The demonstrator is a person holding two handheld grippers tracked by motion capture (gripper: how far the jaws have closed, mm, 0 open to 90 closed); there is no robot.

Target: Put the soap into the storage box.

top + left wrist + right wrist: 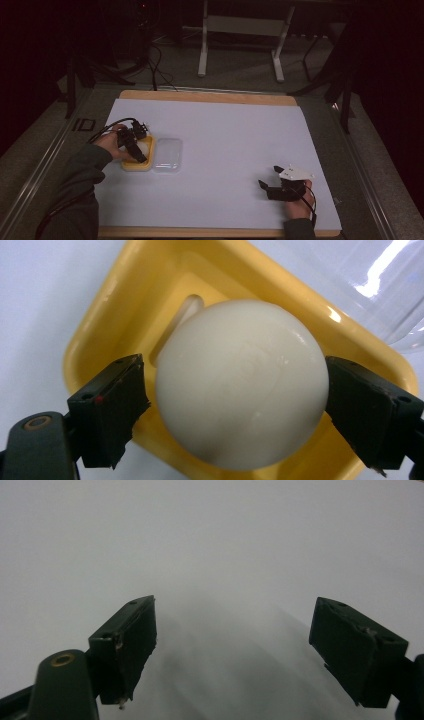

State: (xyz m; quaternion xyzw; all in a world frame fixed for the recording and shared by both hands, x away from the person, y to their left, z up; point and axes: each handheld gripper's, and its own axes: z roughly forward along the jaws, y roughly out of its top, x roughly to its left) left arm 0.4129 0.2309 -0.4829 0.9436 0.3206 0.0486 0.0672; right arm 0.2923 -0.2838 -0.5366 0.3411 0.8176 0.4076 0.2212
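Left gripper (235, 400) fingers spread around white ball (242, 385), seemingly apart, in yellow tray (100, 330)

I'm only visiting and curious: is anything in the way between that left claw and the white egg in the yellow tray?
Nothing visible is. The white egg sits in the yellow tray directly between the left claw's open jaws, with a slim gap on the left side. The clear lid lies beside the tray, off to the side.

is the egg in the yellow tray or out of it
In. The egg sits in the hollow of the yellow tray, whose rim shows all round it; the clear lid lies alongside.
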